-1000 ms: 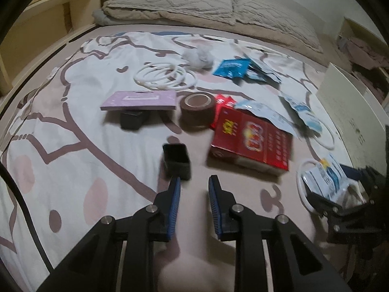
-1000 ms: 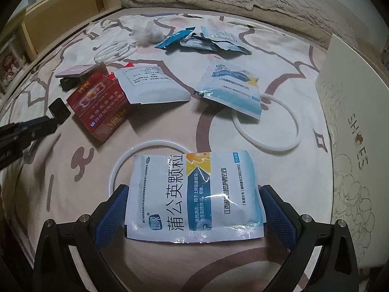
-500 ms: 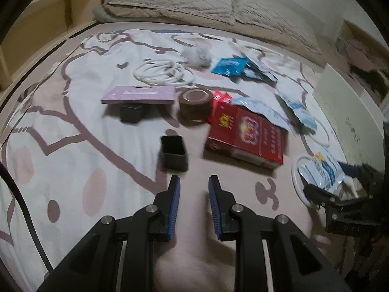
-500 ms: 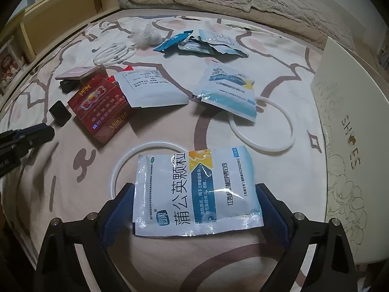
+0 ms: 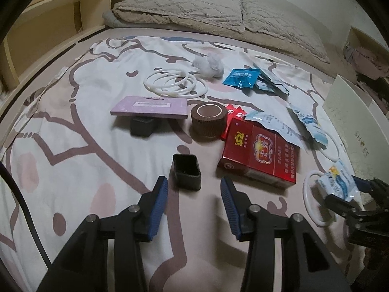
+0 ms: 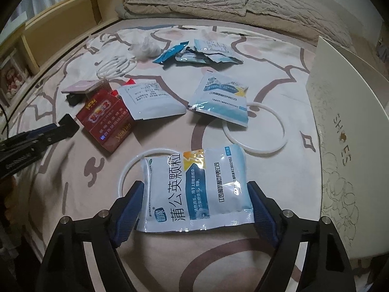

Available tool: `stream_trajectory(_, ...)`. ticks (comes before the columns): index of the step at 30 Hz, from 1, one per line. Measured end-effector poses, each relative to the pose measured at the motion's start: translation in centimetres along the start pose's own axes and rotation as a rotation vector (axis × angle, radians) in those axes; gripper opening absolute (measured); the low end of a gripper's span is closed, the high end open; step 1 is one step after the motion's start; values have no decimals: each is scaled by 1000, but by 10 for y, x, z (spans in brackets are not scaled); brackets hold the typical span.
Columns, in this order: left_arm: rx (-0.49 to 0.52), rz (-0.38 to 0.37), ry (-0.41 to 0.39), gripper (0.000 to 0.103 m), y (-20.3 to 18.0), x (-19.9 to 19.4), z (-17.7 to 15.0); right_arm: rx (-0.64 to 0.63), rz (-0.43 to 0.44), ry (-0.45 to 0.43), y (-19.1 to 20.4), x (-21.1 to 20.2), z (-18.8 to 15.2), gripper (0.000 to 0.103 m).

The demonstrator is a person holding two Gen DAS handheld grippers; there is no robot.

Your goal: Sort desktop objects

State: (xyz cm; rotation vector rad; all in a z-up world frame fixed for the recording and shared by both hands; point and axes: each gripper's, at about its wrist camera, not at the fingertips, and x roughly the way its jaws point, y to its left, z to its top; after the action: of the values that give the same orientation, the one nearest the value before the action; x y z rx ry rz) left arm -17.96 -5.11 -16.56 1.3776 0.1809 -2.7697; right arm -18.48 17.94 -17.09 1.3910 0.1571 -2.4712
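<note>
Nearest, low in the right wrist view, the right gripper (image 6: pixel 195 206) has its blue pads either side of a white-and-blue medicine sachet (image 6: pixel 194 189) and is closing; the pads look to be just meeting the sachet's side edges. The sachet lies flat on the bedspread (image 6: pixel 279 77), its upper left corner over a white ring (image 6: pixel 131 163). I'd judge it light, thin, crinkly and slick, so squeezing across its width will likely buckle it; a pinch on one sealed edge seems surer.

In the left wrist view the left gripper (image 5: pixel 194 202) is opening, fingers spread with nothing between them, just short of a small black box (image 5: pixel 186 171). That box looks stiff and light, easy to take across its short sides. Beyond lie a red carton (image 5: pixel 262 155), a brown tape roll (image 5: pixel 208 120), and more white rings (image 5: pixel 175 85).
</note>
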Motion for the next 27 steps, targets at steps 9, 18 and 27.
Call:
stream_trajectory(9, 3, 38, 13, 45, 2, 19, 7, 47, 39, -22, -7, -12, -1, 83)
stream_trajectory(18, -26, 32, 22, 25, 8, 23, 6, 76, 61, -20, -6, -16, -4, 84)
stream_trajectory(27, -11, 29, 13, 25, 3, 13, 3, 103, 103, -23, -10, -18, -3, 83)
